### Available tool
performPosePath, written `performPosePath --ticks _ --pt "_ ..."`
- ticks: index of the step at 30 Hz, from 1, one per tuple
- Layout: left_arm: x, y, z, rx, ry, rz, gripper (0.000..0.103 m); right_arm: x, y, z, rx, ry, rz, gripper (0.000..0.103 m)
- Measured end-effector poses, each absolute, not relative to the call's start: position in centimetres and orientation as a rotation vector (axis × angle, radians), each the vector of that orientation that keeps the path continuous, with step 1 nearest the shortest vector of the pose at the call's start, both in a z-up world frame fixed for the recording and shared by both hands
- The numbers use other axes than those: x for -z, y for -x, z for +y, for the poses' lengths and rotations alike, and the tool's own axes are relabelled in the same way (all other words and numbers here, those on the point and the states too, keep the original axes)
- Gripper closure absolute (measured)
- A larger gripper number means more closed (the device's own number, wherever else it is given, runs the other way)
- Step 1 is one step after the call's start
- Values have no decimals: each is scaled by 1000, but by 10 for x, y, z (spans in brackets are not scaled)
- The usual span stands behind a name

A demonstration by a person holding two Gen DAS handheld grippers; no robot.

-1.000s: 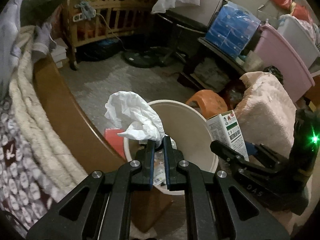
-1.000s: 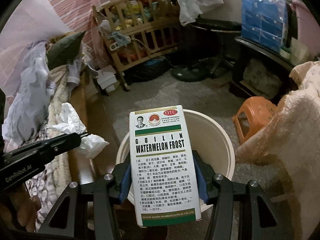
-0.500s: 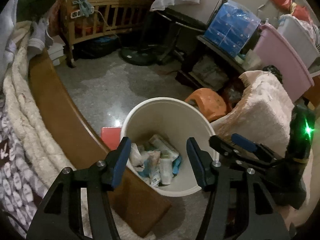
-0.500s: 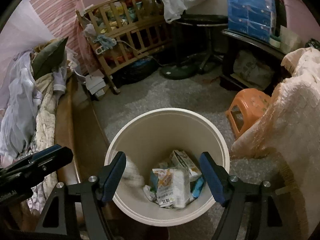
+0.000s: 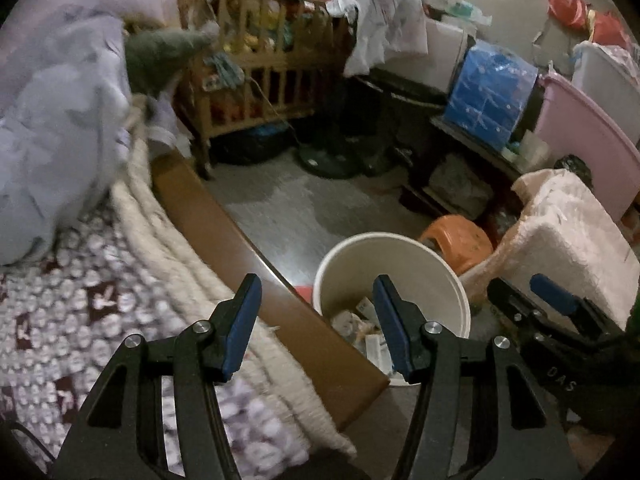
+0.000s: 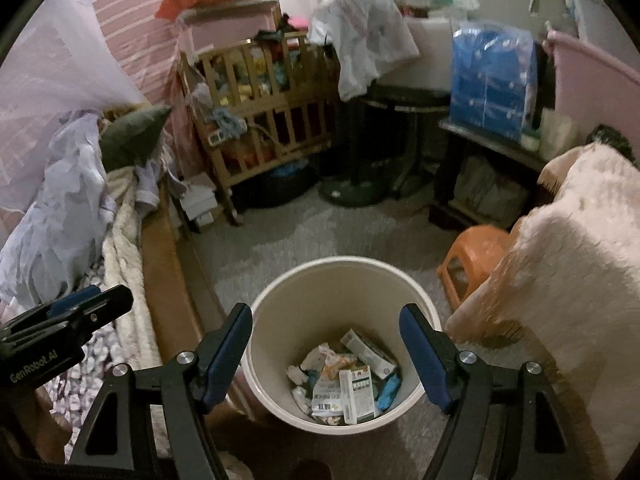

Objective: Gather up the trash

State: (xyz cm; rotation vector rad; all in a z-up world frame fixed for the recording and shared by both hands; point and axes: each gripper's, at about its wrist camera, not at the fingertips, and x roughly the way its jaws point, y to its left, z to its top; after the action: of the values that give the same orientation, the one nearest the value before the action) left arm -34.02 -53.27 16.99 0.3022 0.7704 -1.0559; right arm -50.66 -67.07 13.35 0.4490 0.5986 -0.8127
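The trash is seen at the bottom of a cream bin: small boxes, wrappers and crumpled paper, piled loosely. A white-and-green carton is lying on top of the pile, toward the near side. In the left wrist view only part of the pile is shown, the rest being hidden by the bin wall and a claw finger.

The bin is stood on the grey floor, just beside the brown wooden bed edge on one side, w/ an orange stool and a pink fluffy blanket on the other.

The right claw is held above the bin, fingers spread wide, nothing between the pads. The left claw is held over the bed edge and the bin rim, fingers also spread wide and empty. No item is gripped by either.

On the bed, a cream knitted throw and a patterned cover are seen, w/ pale lilac cloth heaped further back. Beyond, a wooden crib full of toys, a dark round table and a blue plastic-wrapped pack on a low shelf are visible. The left view is blurred toward the bed side.
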Motion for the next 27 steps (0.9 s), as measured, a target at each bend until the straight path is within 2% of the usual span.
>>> performPosePath --ticks 17,27 --pt "-222 363 -468 1012 -235 542 47 -195 519 -608 861 -321 487 29" --pt "-228 364 -456 1000 -211 523 47 -209 518 -592 862 -294 461 29"
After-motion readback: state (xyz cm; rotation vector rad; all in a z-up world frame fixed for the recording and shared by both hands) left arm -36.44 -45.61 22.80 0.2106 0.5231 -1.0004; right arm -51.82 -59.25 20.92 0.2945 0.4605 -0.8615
